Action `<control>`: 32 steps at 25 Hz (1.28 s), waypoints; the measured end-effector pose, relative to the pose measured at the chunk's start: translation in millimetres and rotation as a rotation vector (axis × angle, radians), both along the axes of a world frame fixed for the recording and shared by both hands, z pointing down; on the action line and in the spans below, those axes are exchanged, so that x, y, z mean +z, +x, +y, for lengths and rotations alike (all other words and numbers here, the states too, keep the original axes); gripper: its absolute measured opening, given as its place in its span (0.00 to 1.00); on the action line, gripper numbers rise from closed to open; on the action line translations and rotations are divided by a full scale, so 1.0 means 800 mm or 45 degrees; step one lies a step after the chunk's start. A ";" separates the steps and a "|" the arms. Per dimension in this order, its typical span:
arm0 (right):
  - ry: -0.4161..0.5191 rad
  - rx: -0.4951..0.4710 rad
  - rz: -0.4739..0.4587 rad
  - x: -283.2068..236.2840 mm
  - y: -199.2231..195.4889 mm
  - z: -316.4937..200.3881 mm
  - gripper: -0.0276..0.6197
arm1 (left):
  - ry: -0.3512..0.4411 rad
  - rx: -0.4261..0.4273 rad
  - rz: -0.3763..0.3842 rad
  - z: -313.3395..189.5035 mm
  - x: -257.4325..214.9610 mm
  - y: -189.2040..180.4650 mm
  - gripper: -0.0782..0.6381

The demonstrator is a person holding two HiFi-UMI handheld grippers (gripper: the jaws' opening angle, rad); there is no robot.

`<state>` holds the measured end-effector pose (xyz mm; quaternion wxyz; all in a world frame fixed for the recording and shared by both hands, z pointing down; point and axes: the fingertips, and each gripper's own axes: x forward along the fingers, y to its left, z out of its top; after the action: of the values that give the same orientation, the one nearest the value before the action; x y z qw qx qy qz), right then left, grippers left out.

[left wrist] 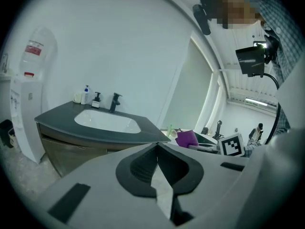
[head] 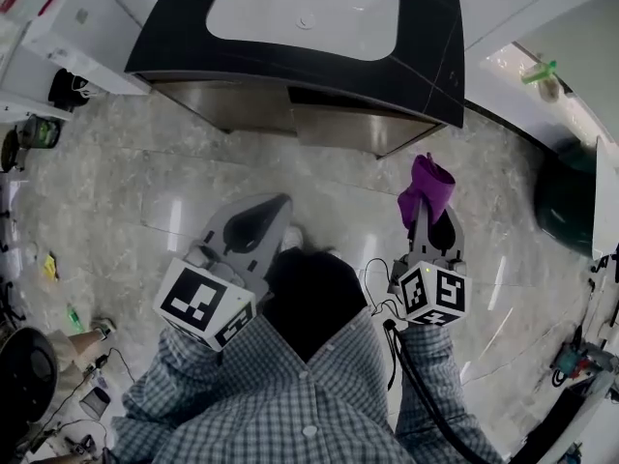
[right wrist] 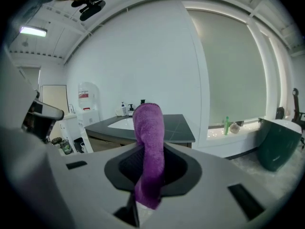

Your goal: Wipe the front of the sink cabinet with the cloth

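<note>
The sink cabinet (head: 290, 114) stands at the top of the head view, with a black countertop and a white basin (head: 305, 13) above its brown front. My right gripper (head: 427, 211) is shut on a purple cloth (head: 428, 184) that sticks up past the jaw tips, a short way in front of the cabinet's right end and apart from it. In the right gripper view the cloth (right wrist: 148, 123) hangs between the jaws of the right gripper (right wrist: 150, 151). My left gripper (head: 283, 204) is shut and holds nothing; its view shows the cabinet (left wrist: 71, 151) ahead at the left of the left gripper (left wrist: 157, 145).
A white water dispenser (head: 68, 27) stands left of the cabinet. A dark green bin (head: 566, 201) sits at the right by the window ledge (head: 527, 75). Soap bottles (left wrist: 90, 97) and a black faucet (left wrist: 114, 101) stand behind the basin. Small clutter lies along the floor's left edge.
</note>
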<state>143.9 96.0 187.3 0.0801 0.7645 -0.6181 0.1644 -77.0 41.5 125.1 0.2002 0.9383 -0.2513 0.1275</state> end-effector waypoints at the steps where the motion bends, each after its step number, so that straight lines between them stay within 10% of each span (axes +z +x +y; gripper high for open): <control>1: 0.006 -0.005 -0.008 -0.007 -0.005 0.011 0.16 | 0.005 -0.005 0.001 0.005 -0.003 -0.002 0.12; 17: 0.088 -0.229 -0.060 -0.072 -0.040 0.138 0.16 | 0.053 -0.082 0.046 0.149 -0.029 0.030 0.12; 32: 0.123 -0.208 -0.091 -0.093 -0.071 0.149 0.16 | 0.094 -0.058 0.057 0.158 -0.058 0.008 0.12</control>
<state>87.4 215.2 113.2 0.0341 0.7081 -0.6881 0.1546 -70.6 168.1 78.7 0.1738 0.9417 -0.2727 0.0927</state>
